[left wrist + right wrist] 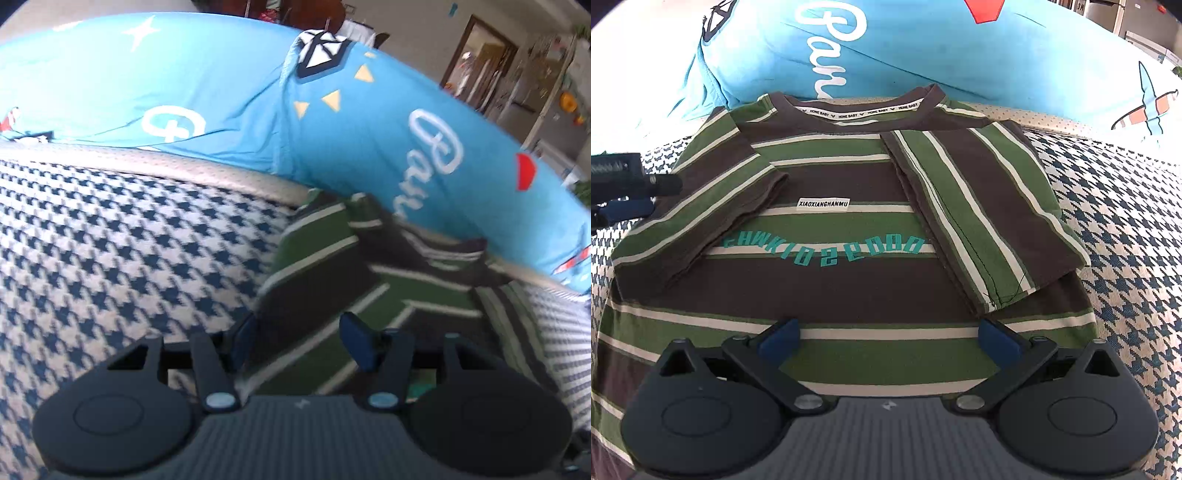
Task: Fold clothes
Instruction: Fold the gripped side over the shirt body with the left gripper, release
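A T-shirt (849,288) striped in green, brown and cream lies flat on the houndstooth cover, collar at the far end, with teal lettering and a small white label across its chest. Both sleeves are folded inward onto the body. My right gripper (888,336) hovers over the shirt's near part, open wide with nothing between its fingers. In the left wrist view, my left gripper (301,332) is open at the shirt's (332,280) left edge; striped cloth lies under its spread fingers, and the pads are not pressing on it. In the right wrist view, the left gripper (659,195) sits beside the folded left sleeve.
A large bright blue cushion (923,55) with white script lies right behind the collar and also fills the far side of the left wrist view (221,92). The blue-and-white houndstooth cover (110,240) spreads on both sides of the shirt. A doorway (476,59) shows far off.
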Motion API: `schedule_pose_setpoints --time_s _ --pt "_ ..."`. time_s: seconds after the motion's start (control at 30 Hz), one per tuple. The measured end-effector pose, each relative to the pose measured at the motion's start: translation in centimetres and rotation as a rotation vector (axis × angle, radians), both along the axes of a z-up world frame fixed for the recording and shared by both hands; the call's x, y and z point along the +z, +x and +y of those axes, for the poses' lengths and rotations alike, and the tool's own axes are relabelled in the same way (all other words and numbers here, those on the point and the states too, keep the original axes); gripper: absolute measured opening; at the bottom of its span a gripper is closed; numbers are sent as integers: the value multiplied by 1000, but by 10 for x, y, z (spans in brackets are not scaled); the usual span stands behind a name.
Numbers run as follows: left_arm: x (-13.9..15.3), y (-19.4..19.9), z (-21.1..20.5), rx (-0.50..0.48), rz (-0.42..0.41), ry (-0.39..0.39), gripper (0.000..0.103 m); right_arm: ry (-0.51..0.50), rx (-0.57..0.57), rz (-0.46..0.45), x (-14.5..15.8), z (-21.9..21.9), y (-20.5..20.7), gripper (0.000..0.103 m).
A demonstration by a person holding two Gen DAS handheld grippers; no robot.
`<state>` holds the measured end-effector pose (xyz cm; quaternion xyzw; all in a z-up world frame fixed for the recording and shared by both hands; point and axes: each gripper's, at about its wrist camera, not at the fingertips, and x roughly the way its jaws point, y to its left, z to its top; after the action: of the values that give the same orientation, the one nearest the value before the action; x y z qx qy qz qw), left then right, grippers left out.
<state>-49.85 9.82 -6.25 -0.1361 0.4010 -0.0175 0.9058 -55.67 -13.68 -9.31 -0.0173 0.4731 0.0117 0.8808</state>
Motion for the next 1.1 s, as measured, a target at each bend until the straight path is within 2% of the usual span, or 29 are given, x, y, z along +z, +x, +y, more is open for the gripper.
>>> schedule_pose_setpoints --time_s 0.07,0.13,0.37,0.57,0.8,0.97,1.1 --pt "-4 0 4 23 20 31 52 1 0 0 0 0 0 103" --pt "-9 0 11 39 24 29 52 2 0 0 0 0 0 103" --pt "-11 -3 10 19 10 73 53 0 -4 1 0 2 0 103" --pt "-8 -9 21 29 5 60 54 -1 -8 1 0 3 -1 103" --pt "-5 -25 12 -40 -20 127 54 -5 -10 2 0 4 -1 103" --pt "-8 -38 2 -90 -35 222 55 -6 -12 0 0 4 -1 103" --pt "-18 -45 4 -115 -20 231 56 -9 -14 -2 0 4 -1 103"
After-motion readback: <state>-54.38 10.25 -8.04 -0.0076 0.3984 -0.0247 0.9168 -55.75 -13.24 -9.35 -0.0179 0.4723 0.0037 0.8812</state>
